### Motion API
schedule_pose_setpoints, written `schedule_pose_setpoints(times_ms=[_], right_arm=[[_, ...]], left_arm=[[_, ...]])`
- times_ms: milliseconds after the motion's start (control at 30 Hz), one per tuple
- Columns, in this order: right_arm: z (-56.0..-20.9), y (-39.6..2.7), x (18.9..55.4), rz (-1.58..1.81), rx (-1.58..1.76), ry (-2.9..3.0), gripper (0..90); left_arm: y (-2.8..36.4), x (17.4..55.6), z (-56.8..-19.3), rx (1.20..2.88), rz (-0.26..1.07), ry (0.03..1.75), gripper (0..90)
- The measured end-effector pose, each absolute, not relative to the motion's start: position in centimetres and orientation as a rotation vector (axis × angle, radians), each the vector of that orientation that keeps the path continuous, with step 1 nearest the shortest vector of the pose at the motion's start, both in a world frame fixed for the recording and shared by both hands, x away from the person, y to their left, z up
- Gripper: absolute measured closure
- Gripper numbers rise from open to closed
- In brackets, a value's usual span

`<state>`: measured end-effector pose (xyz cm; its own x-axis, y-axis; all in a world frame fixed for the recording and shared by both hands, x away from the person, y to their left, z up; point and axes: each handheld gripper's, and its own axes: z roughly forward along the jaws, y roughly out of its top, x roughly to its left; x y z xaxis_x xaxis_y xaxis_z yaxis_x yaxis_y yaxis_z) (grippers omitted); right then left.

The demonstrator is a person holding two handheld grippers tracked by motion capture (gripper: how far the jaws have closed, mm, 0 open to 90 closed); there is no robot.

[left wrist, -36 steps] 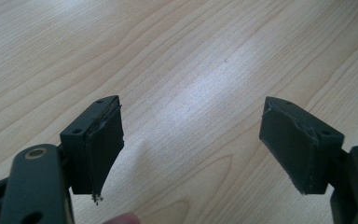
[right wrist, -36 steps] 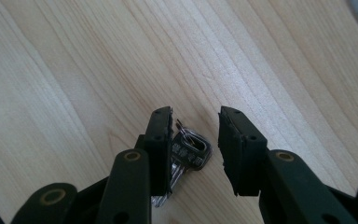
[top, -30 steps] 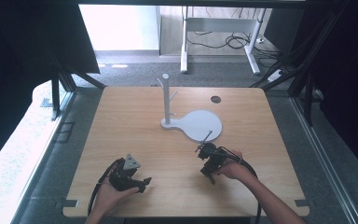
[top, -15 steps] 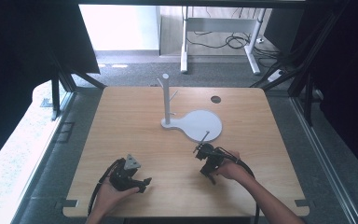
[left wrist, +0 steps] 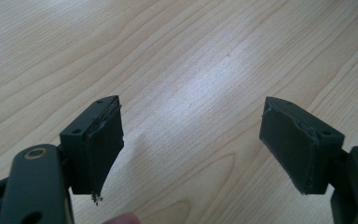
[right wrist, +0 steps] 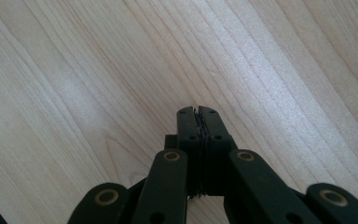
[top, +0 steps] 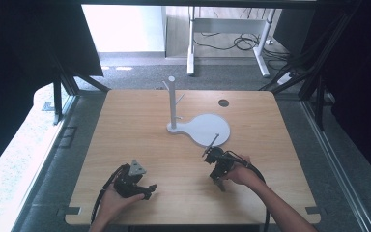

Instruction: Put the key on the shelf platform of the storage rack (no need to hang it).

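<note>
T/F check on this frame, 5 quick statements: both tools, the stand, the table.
1. The right tool has its jaws shut with nothing between them. True; they have just been closing.
2. The left tool is clamped on a white peg. False: its jaws stand wide apart over bare wood, holding nothing.
3. A white stand with an upright post sits on the wooden table. True.
4. The stand's round base lies at the table's near left corner. False: it sits around the middle of the table, beyond the right tool.
5. Both tools are lifted high above the stand. False: in the high view both sit low near the table's near edge, in the person's hands.
</note>
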<state>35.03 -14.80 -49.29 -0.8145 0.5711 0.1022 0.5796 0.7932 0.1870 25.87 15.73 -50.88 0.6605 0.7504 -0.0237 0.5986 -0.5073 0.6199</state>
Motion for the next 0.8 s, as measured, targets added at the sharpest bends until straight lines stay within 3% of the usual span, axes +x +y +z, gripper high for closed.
schedule_pose_setpoints(times_ms=[800], right_arm=[[-46.7, -16.0, 35.0, -0.362, -0.951, -2.974, 89.0]], left_arm=[[15.7, 25.9, -50.9, 2.276, 0.334, 1.041, 21.8]])
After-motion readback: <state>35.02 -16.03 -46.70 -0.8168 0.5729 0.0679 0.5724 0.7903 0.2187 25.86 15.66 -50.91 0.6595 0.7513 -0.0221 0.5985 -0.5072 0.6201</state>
